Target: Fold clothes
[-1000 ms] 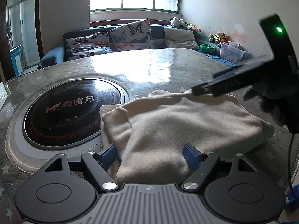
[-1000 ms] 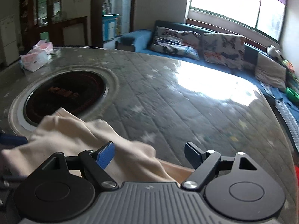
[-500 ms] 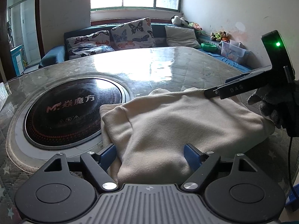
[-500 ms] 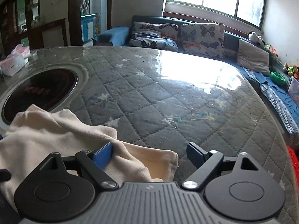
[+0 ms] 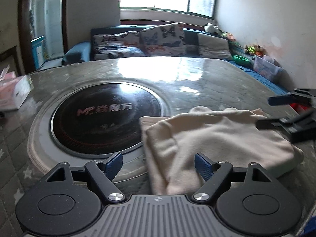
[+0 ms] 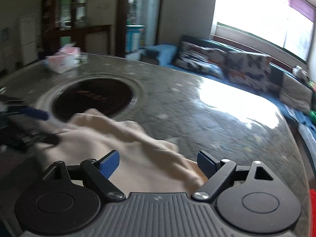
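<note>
A cream garment (image 5: 217, 138) lies folded on the glossy quilted table (image 5: 197, 75), its left edge overlapping the rim of a round black hob. In the left wrist view my left gripper (image 5: 158, 164) hovers open over the garment's near left corner, pads not touching the cloth. My right gripper (image 5: 276, 111) enters at the right edge, open, over the garment's far right corner. In the right wrist view the right gripper (image 6: 158, 162) stands open above the garment (image 6: 122, 148). The left gripper (image 6: 45, 126) shows blurred at the left, over the cloth's far side.
A round black hob (image 5: 104, 118) is set into the table left of the garment. A pink tissue box (image 6: 63, 61) sits at the table's far side. A sofa with butterfly cushions (image 5: 158, 39) and a clear toy box (image 5: 266, 69) stand beyond the table.
Both views have swung left, bringing more of the hob into sight. The right gripper has drawn back toward the garment's right edge. Both grippers stay open and the garment lies still.
</note>
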`<state>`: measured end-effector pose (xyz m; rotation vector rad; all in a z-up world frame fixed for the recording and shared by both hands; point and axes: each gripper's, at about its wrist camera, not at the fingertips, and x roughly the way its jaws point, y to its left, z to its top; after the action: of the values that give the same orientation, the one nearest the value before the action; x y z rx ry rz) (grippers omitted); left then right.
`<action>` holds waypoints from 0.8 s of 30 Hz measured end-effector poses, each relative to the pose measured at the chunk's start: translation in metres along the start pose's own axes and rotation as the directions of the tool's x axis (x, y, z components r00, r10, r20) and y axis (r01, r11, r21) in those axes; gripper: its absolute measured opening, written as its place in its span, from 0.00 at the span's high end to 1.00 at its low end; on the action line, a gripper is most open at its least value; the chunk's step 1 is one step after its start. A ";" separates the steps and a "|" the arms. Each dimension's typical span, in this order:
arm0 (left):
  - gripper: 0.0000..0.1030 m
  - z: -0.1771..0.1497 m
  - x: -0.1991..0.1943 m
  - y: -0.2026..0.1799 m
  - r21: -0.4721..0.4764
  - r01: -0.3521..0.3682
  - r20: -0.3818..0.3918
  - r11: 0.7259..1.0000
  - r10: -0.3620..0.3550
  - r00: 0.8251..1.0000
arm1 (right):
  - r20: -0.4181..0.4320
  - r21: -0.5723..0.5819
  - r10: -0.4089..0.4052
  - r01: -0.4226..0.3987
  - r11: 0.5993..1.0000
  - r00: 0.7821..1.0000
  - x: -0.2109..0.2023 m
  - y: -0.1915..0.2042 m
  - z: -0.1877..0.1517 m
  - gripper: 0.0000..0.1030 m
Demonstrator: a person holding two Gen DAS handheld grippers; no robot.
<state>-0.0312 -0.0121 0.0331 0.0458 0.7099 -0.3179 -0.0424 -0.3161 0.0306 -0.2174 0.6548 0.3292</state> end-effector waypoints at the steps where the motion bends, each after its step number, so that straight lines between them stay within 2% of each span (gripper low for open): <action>1: 0.20 -0.001 0.000 0.002 0.001 -0.008 -0.002 1.000 0.008 1.000 | 0.010 -0.023 0.024 -0.024 0.999 1.000 -0.004 0.009 0.001 0.15; 4: 0.20 -0.008 0.003 0.005 0.018 -0.039 -0.013 0.999 0.039 0.999 | 0.015 -0.096 0.079 -0.077 0.992 0.997 -0.011 0.032 0.003 0.17; 10: 0.20 -0.008 -0.007 0.014 0.009 -0.037 0.011 0.999 0.037 0.999 | -0.007 -0.236 0.174 -0.171 0.957 0.985 -0.011 0.078 0.005 0.22; 12: 0.20 -0.005 -0.012 0.022 -0.017 -0.044 0.018 0.999 0.045 0.999 | -0.018 -0.269 0.207 -0.204 0.941 0.978 -0.010 0.092 0.005 0.33; 14: 0.20 -0.002 -0.016 0.030 -0.047 -0.053 0.023 0.997 0.054 0.998 | -0.029 -0.296 0.231 -0.229 0.927 0.973 -0.008 0.105 0.005 0.36; 21: 0.20 0.004 -0.023 0.042 -0.123 -0.047 0.021 0.991 0.050 0.999 | -0.040 -0.414 0.277 -0.268 0.870 0.960 0.000 0.148 0.000 0.59; 24: 0.20 0.005 -0.025 0.040 -0.141 -0.029 0.020 0.990 0.033 0.999 | -0.053 -0.455 0.284 -0.277 0.847 0.957 0.004 0.162 -0.002 0.62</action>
<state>-0.0337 0.0324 0.0507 -0.0802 0.7068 -0.2377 -0.0997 -0.1654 0.0110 -0.5745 0.5842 0.7717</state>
